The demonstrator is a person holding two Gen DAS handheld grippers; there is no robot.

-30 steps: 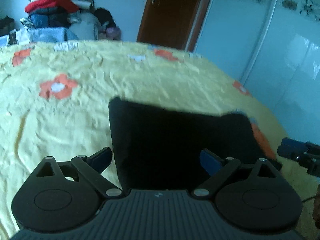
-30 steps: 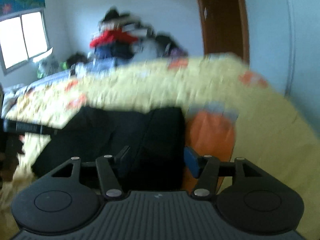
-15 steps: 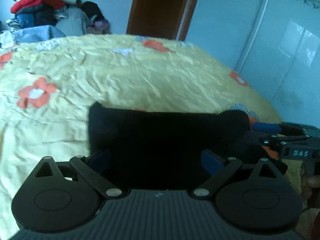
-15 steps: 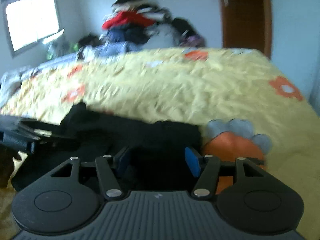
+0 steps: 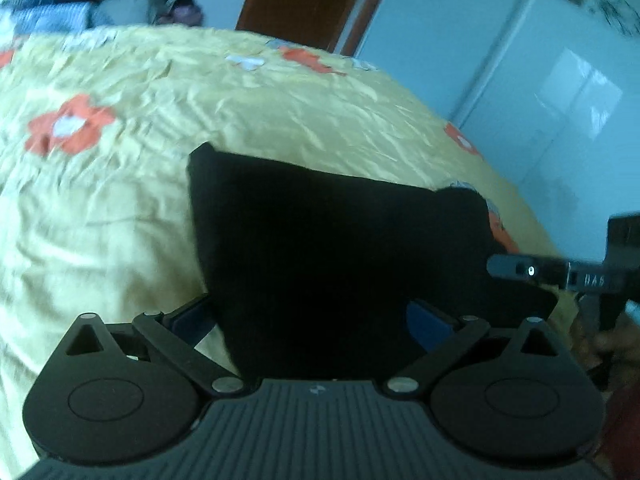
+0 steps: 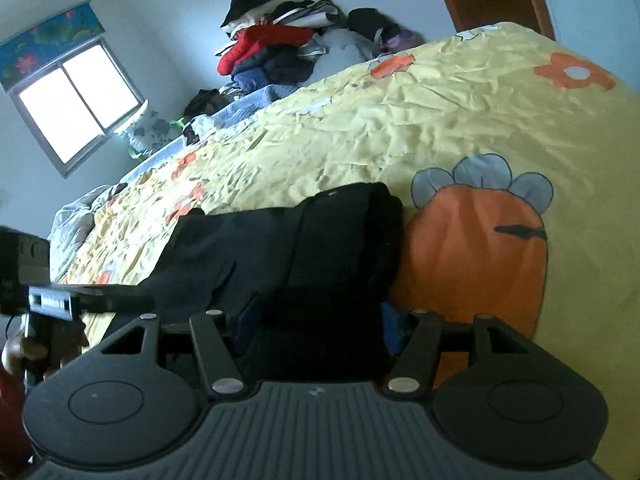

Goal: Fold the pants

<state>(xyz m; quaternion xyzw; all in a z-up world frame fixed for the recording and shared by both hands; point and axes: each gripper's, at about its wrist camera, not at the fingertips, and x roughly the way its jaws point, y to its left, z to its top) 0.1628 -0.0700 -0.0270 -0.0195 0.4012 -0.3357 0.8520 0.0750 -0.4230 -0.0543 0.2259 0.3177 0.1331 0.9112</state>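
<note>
Black pants (image 5: 340,264) lie folded into a thick, soft, roughly rectangular block on a crinkled yellow bedspread (image 5: 120,200) printed with orange flowers. The cloth is matte and so dark that its creases barely show in the left wrist view; the right wrist view shows layered folds and a rounded, bulky far-right end (image 6: 360,232) beside a large orange pumpkin-like print (image 6: 476,256).

The left gripper (image 5: 312,316) sits at the near edge of the pants, its blue-padded fingers (image 5: 192,316) spread wide, with the cloth lying between them. They are not pressed against it.

The right gripper (image 6: 316,324) is at the near right end of the pants, fingers (image 6: 246,320) parted on either side of the black fabric (whether they actually pinch it, I cannot tell).

Each tool is hard black plastic with a ribbed grey body and round discs at its sides.

At the far end of the room, a heap of clothes (image 6: 280,48) is piled against a pale wall, near a brown wooden door (image 5: 304,0) and a bright window (image 6: 76,104).
</note>
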